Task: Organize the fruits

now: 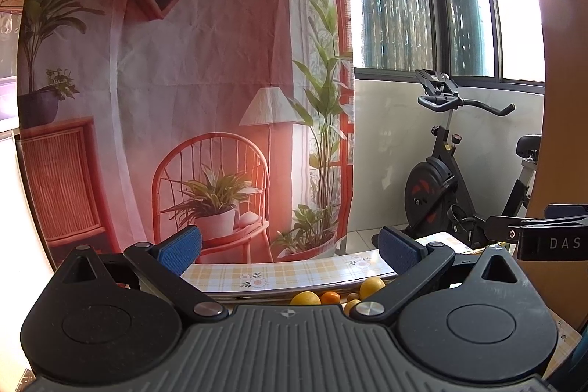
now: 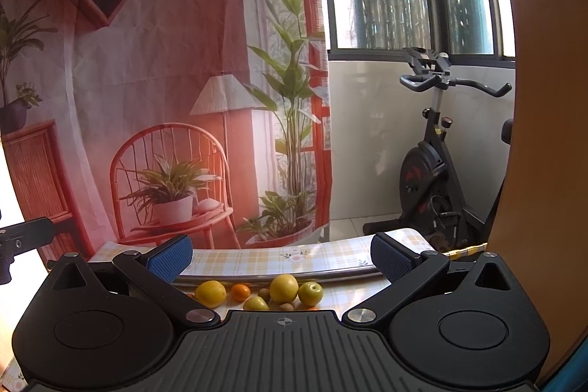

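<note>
Bare tablecloth [image 2: 257,259] beyond clustered fruits [image 2: 283,288]

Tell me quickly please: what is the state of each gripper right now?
Left gripper: open, holding nothing.
Right gripper: open, holding nothing; the fruits lie on the table below it.

left gripper [image 1: 289,250] and right gripper [image 2: 281,254] look alike: matte black linkage arms with silver pivot screws, round black hubs, a ribbed grey plate bearing a small crosshair mark, and blue textured pads [image 1: 180,250] lining the jaws; white lettering, seemingly "das", marks one side.
</note>
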The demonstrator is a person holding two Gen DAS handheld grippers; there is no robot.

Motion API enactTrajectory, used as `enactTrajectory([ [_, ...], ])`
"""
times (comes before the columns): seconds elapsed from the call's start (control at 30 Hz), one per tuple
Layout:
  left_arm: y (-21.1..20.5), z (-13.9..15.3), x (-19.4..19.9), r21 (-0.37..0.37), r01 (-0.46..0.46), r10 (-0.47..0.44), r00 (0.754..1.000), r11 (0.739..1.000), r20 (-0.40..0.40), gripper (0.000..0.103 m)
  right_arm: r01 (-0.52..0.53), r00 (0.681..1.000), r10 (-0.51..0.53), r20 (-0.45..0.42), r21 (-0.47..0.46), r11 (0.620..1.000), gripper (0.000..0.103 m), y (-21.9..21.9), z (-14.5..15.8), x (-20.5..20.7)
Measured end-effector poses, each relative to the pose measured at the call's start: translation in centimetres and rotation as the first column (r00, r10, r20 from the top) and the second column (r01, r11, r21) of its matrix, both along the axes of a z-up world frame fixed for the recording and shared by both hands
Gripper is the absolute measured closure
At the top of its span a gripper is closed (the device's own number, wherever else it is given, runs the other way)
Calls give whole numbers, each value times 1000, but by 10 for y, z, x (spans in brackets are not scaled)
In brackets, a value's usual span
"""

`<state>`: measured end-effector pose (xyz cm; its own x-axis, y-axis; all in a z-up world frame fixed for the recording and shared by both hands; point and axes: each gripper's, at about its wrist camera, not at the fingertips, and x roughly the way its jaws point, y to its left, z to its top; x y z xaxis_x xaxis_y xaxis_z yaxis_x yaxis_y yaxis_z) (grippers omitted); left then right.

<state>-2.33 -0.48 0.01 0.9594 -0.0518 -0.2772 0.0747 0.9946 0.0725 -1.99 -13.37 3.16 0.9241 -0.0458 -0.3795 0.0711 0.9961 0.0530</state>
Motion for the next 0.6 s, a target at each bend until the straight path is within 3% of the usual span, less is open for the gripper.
enactTrajectory([
  [0.6, 1, 0, 0, -2, 1, -1, 1000, 1000, -1, 0, 0, 1000, 0, -1, 0, 1000, 0, 0, -1, -1],
])
